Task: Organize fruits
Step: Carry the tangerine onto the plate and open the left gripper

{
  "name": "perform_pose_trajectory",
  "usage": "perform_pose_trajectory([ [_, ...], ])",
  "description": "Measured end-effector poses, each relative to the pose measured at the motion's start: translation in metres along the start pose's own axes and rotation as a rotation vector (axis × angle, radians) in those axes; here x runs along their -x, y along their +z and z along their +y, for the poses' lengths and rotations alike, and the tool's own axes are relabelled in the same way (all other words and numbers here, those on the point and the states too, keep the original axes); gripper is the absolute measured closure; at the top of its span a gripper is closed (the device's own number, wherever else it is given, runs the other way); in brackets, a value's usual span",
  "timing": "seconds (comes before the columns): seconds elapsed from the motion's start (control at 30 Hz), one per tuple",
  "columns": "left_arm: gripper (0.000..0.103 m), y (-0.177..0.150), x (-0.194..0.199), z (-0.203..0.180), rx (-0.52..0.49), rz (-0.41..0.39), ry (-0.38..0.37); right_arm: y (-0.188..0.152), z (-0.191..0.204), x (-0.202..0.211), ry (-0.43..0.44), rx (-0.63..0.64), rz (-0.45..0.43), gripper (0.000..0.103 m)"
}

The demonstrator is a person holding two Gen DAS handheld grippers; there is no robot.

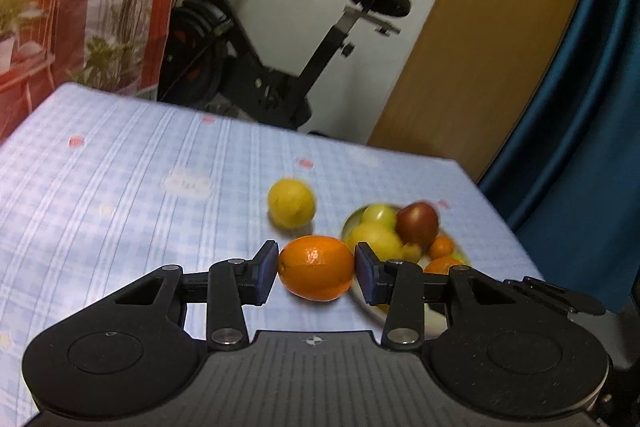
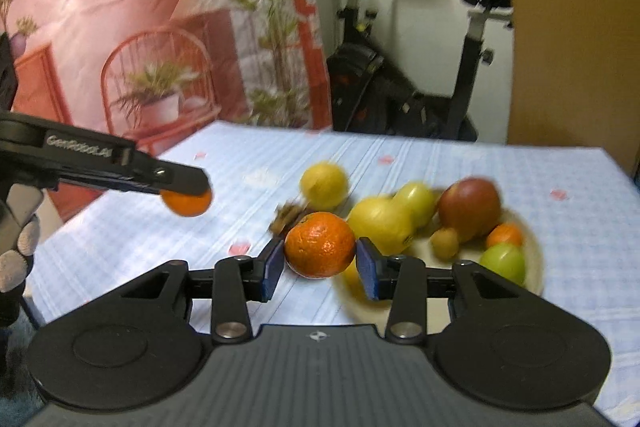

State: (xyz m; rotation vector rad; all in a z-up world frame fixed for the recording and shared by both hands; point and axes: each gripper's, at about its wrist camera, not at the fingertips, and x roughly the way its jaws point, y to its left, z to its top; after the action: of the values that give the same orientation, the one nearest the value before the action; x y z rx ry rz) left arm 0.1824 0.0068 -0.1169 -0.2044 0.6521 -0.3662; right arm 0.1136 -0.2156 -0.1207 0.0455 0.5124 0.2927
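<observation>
The left gripper (image 1: 316, 269) is clamped on a smooth oval orange (image 1: 316, 267). Its two blue pads press the glossy skin from both sides, and the fruit hangs above the table (image 1: 120, 187). From the right wrist view this same gripper comes in from the left side as a flat black arm, and the orange (image 2: 187, 202) shows under its tip, clear of the cloth.

The right gripper (image 2: 319, 265) is closed on a round tangerine (image 2: 320, 245) with a rough, dimpled peel. The blue pads touch it on both sides and it is lifted off the table.

The table is covered with a light blue checked tablecloth (image 2: 440, 163), matte, with small pink marks. On it, at the right, stands a pale, shallow round bowl (image 2: 534, 267). Inside the bowl lie a dark red apple (image 2: 470, 207), a yellow pear-shaped fruit (image 2: 380, 223), a yellow-green apple (image 2: 418, 201), a green apple (image 2: 504, 263), a small orange citrus (image 2: 505, 235) and a little brownish round fruit (image 2: 445, 243). The picture is blurred here, so the surfaces are not clear.

A yellow lemon (image 2: 324, 185) rests on the cloth just beside the bowl, to its left. Near it lies a small brown crumpled piece (image 2: 290, 215); what it is I cannot tell.
</observation>
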Motion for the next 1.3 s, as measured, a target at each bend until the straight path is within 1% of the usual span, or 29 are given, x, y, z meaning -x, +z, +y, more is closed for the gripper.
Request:
perform_pose_trajectory([
  [0.1,0.059,0.014,-0.001,-0.014,-0.037,-0.020,-0.011,0.016,-0.010,0.010,-0.028,0.006,-0.051,0.061],
  [0.2,0.059,0.024,-0.013,-0.030,-0.072,-0.009,-0.037,0.026,-0.024,0.015,-0.059,0.005,-0.081,0.061],
  [0.27,0.059,0.027,-0.028,-0.042,-0.098,0.012,-0.044,0.027,-0.033,0.014,-0.083,0.011,-0.081,0.061],
  [0.37,0.059,0.025,-0.051,-0.059,-0.138,0.062,-0.059,0.020,-0.045,0.009,-0.123,0.028,-0.051,0.061],
  [0.53,0.059,0.012,-0.098,-0.089,-0.196,0.157,-0.084,-0.007,-0.064,-0.003,-0.146,-0.017,0.043,0.061],
  [0.67,0.059,-0.004,-0.129,-0.109,-0.256,0.233,-0.103,-0.023,-0.074,-0.010,-0.111,-0.033,0.113,0.061],
  [0.77,0.059,-0.012,-0.146,-0.119,-0.283,0.269,-0.095,-0.030,-0.080,-0.017,-0.101,-0.038,0.146,0.061],
  [0.9,0.059,-0.016,-0.163,-0.129,-0.314,0.292,-0.092,-0.034,-0.088,-0.026,-0.115,-0.048,0.170,0.061],
  [0.97,0.059,-0.017,-0.169,-0.130,-0.331,0.301,-0.088,-0.035,-0.088,-0.028,-0.112,-0.043,0.167,0.061],
  [1.1,0.059,-0.018,-0.183,-0.131,-0.324,0.319,-0.079,-0.036,-0.087,-0.031,-0.100,-0.054,0.174,0.061],
  [1.3,0.059,-0.021,-0.189,-0.131,-0.333,0.335,-0.071,-0.038,-0.084,-0.039,-0.085,-0.063,0.176,0.061],
])
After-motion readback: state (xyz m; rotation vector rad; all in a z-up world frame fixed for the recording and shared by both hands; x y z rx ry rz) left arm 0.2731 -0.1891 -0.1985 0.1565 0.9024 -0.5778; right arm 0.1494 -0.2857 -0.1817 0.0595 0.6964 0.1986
